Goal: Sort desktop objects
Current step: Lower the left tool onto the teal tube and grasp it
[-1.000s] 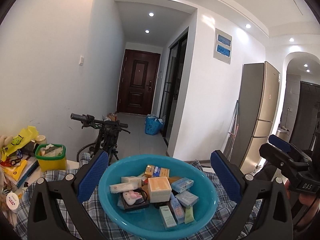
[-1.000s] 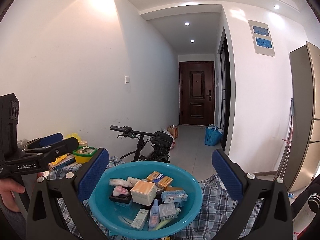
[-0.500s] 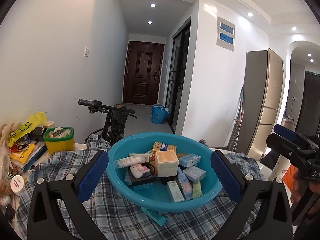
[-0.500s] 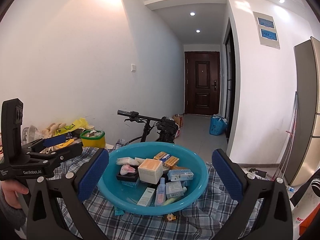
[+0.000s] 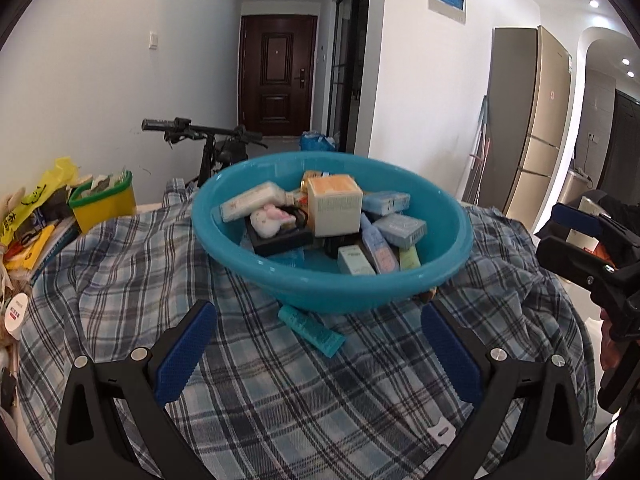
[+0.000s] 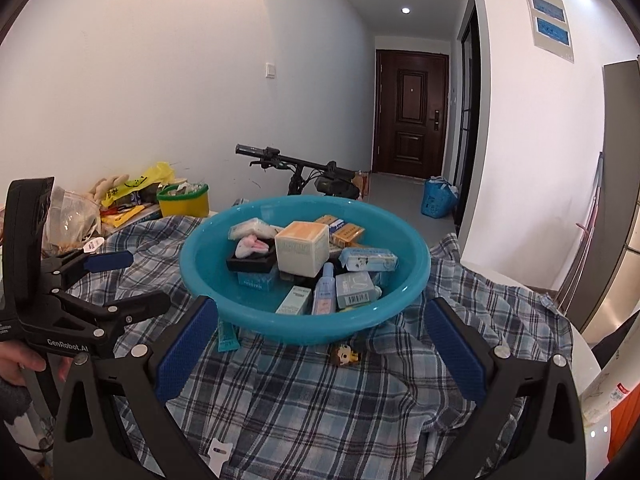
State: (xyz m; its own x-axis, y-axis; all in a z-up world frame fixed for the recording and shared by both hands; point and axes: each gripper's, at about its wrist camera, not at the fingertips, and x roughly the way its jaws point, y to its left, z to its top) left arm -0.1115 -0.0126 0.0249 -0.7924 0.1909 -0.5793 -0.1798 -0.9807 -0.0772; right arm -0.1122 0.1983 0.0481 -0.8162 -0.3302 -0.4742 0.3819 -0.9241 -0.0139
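A teal basin (image 5: 332,280) is shown resting on a plaid cloth (image 5: 280,380) spread over the tabletop, directly ahead of both tools. The left tool (image 5: 320,344) is held with its blue-padded fingers (image 5: 184,354) spread wide and nothing between them; the right tool (image 6: 320,340) is likewise spread wide and empty. The basin is filled with small cartons, among them a cream cube box (image 6: 302,254) at the middle, a black tray (image 6: 250,262) bearing a pink-and-white plush toy (image 6: 250,246), and a pale blue bottle (image 6: 325,288). A teal tube (image 5: 311,330) is seen lying on the cloth, its far end tucked under the basin's near edge, just ahead of the left tool. A small figurine (image 6: 345,356) is seen on the cloth just beside the basin, between the right tool's fingers. A yellow bin with a green rim (image 5: 105,202) stands far to the left of the basin.
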